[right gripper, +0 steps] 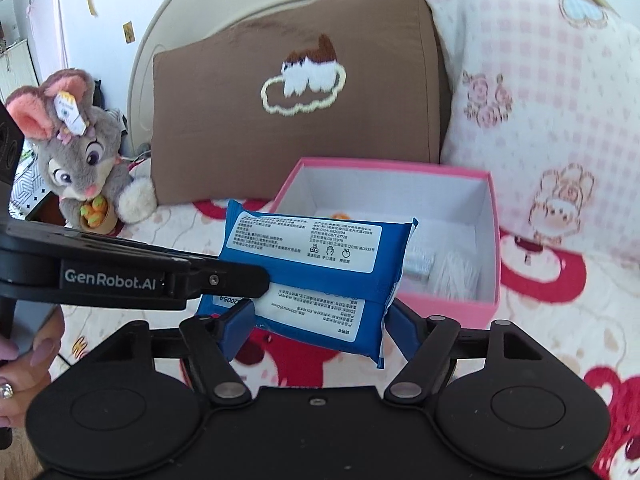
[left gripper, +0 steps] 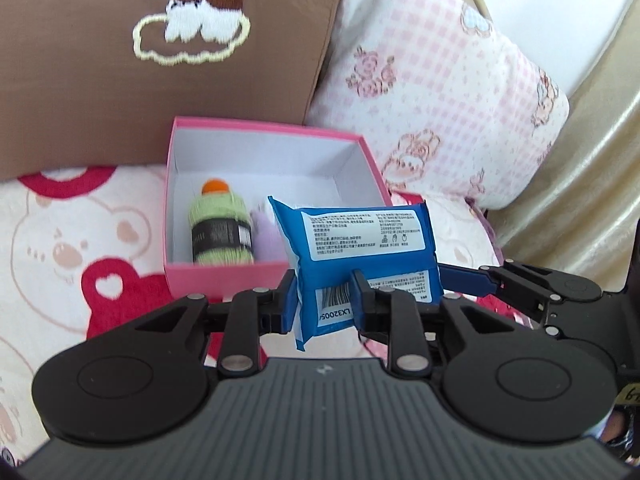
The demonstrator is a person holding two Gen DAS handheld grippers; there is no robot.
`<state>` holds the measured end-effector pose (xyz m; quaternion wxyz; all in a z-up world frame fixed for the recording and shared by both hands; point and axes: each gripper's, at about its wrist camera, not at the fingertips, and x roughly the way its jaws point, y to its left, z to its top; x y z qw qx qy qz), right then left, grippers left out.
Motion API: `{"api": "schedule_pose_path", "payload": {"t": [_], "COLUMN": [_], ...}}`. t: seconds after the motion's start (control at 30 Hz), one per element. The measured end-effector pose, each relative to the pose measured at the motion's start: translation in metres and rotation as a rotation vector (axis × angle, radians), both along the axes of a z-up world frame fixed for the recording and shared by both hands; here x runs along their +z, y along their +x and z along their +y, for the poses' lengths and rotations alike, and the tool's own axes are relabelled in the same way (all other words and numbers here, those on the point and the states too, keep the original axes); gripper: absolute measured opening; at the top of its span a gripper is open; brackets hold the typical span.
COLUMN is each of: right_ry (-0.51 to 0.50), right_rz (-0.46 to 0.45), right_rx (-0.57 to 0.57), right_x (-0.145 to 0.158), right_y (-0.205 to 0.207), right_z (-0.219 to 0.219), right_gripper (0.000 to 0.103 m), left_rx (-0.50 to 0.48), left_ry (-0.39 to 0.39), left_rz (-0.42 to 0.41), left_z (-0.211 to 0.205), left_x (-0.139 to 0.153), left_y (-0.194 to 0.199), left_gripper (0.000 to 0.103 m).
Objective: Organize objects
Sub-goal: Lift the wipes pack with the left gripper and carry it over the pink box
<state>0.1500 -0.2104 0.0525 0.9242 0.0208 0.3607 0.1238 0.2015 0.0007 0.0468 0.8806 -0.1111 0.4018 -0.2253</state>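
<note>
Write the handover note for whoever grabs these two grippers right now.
Left gripper: shut on the blue wipes pack, pinching its lower end and holding it in the air in front of the pink box.
Right gripper: open, fingers either side of the pack, not pressing on it.
Done: green yarn skein and a lilac fluffy item already lie in the box, on the bed by the brown pillow.
Left: put the pack into the box, then release.
</note>
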Motion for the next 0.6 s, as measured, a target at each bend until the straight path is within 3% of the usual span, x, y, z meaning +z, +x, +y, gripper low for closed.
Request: {"api": "schedule_pose_path", "payload": {"t": [0.3,0.47,0.6], "right_ry": [-0.006,-0.037,-0.034], "right_rz": [-0.043,-0.074,-0.028], "right_rx": [0.004,0.045,0.054], "right_x": [0.007,0.0,-0.011], "right_y": [0.049,0.082,0.113], "right_z": [-0.006,-0.014,-0.026], "right_gripper": [0.079,0.077,0.074], "left_rx": [0.035,0.054,0.044], "left_ry": [0.023,0.051,0.04], "left_rz": [-0.048,-0.057,0.004], "left_z": [-0.008,-0.018,-0.022], "left_x": [0.009,-0.001,-0.017], "left_y": [0.046,0.084,0.122], "left_gripper": [0.025,0.026,0.026]}}
